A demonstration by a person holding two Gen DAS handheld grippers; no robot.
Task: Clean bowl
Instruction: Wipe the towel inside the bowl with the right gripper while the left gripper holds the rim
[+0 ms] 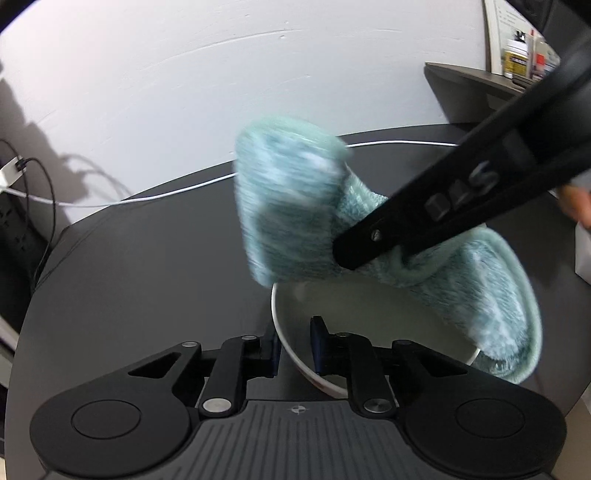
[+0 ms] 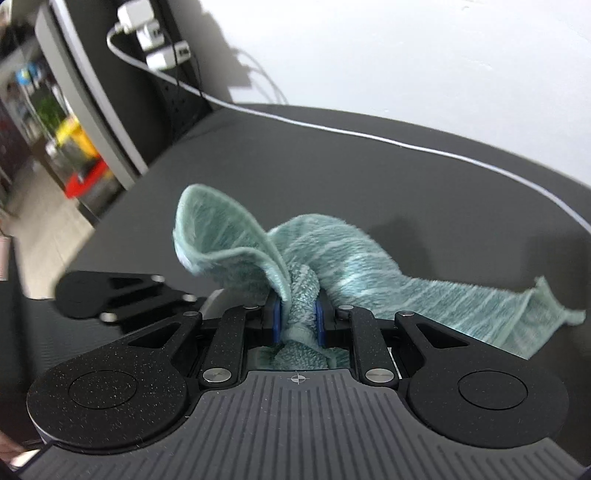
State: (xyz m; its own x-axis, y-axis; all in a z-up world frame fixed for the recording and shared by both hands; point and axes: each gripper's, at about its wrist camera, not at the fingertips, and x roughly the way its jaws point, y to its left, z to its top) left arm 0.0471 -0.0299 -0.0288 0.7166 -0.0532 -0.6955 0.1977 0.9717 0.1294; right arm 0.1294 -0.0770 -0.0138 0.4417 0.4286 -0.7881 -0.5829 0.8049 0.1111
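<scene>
Right gripper (image 2: 298,317) clenched the teal cloth (image 2: 332,258) above the bowl (image 1: 291,347). Left gripper (image 1: 295,350) pinched the bowl's rim. Wiping seemingly remained unfinished.

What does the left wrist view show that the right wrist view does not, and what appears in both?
Only the left wrist view shows the white bowl, its rim clamped by the left gripper, and a shelf with jars. Only the right wrist view shows the right gripper pinching bunched cloth between its blue pads, and white plugs. Both show the green microfibre cloth, dark table, white cable and wall.
</scene>
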